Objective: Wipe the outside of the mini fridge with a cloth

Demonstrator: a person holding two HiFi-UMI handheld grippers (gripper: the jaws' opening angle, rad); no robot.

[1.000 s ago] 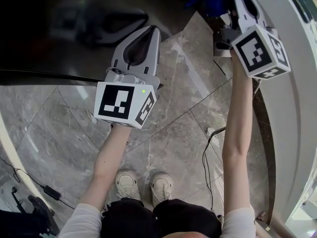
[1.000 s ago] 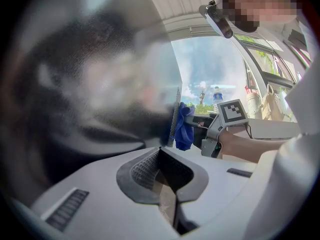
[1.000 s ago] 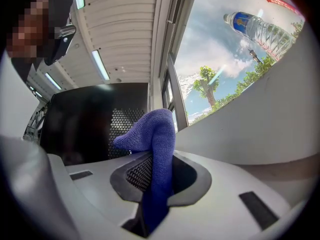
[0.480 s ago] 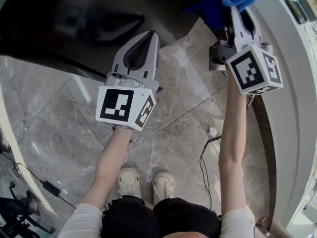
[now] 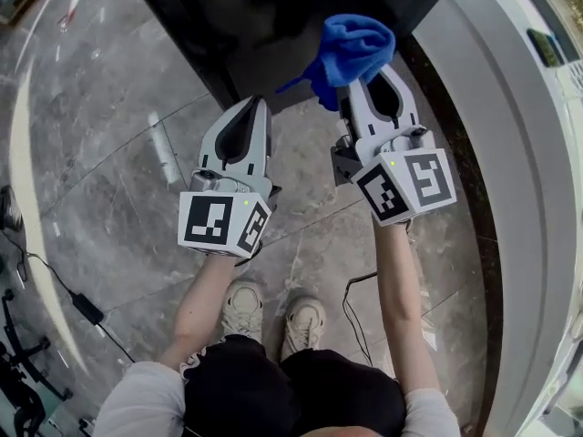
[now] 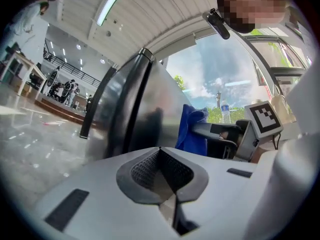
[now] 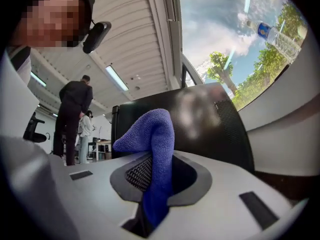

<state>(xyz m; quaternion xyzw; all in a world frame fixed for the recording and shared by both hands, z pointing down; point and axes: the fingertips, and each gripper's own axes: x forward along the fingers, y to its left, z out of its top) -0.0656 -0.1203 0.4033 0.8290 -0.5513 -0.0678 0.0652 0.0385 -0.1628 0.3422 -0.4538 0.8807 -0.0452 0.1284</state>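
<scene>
The fridge (image 5: pixel 273 25) is seen at the top of the head view, just ahead of both grippers. It is viewed from above there, and its lower edge runs on a slant from upper left down to the right. In the left gripper view it is shown upright, its long axis vertical, though it is bent into a lean by the wide lens. Its skin is glossy and dark, almost black from above and a streaked grey sheen from the side, and blurred reflections are carried on it. In the right gripper view a finely meshed panel is seen on its right part.

The cloth (image 5: pixel 355 48) is blue and nappy. It is clamped between the jaws of the right gripper (image 5: pixel 375 73), which are closed tight on it. It rises out of them, is folded over into a peak, and is bunched towards the fridge, with a loose tail to the left. Whether it is pressed against the fridge or only held just beside it cannot be told.

The left gripper (image 5: pixel 253 106) is held beside the right one, pointed at the fridge. Its jaws are brought fully together and nothing is held between them.

Grey marble floor (image 5: pixel 118 180), pale shoes (image 5: pixel 241 309) and a cable (image 5: pixel 355 299) are seen below.
</scene>
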